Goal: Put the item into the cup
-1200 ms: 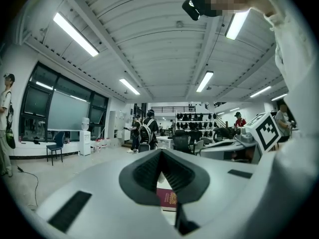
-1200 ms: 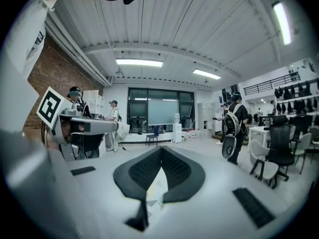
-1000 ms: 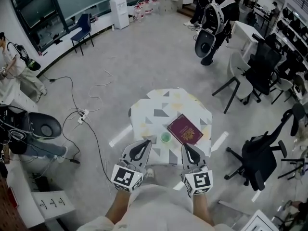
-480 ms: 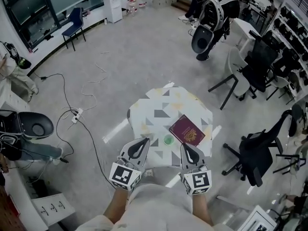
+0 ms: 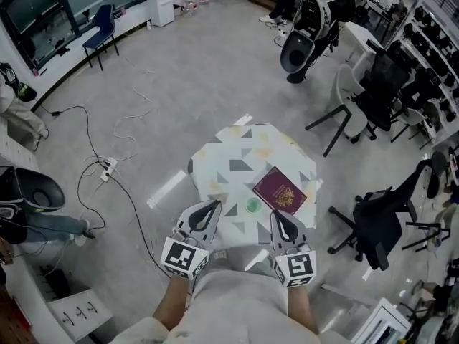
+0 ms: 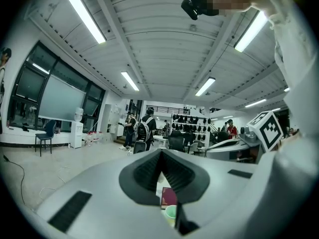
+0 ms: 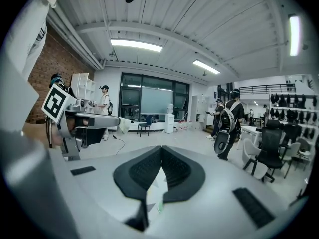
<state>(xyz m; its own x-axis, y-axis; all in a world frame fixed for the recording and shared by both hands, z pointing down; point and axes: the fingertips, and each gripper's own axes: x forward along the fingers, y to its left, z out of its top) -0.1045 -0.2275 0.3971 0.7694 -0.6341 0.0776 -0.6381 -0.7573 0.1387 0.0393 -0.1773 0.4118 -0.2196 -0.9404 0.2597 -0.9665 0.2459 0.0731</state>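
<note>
A small green cup [image 5: 252, 206] stands near the front edge of a low table [image 5: 240, 153] with a grey-and-yellow triangle pattern. Just right of the cup lies a maroon booklet [image 5: 280, 190]. My left gripper [image 5: 214, 205] hovers at the table's front left edge, shut and holding nothing. On the other side of the cup, my right gripper [image 5: 276, 216] is also shut and holds nothing. In the left gripper view the booklet [image 6: 168, 197] and the cup [image 6: 171, 213] show below the closed left gripper [image 6: 160, 156]. The right gripper [image 7: 161, 163] shows only a sliver of the cup [image 7: 159, 206].
Black office chairs [image 5: 376, 224] stand to the right of the table, and a white chair [image 5: 344, 106] behind it. Cables and a power strip [image 5: 107, 169] lie on the floor to the left. A person with a backpack [image 5: 315, 13] stands far back.
The head view has drifted slightly, so the table sits a little lower right in the picture. Both grippers keep their places at the table's front edge, still shut.
</note>
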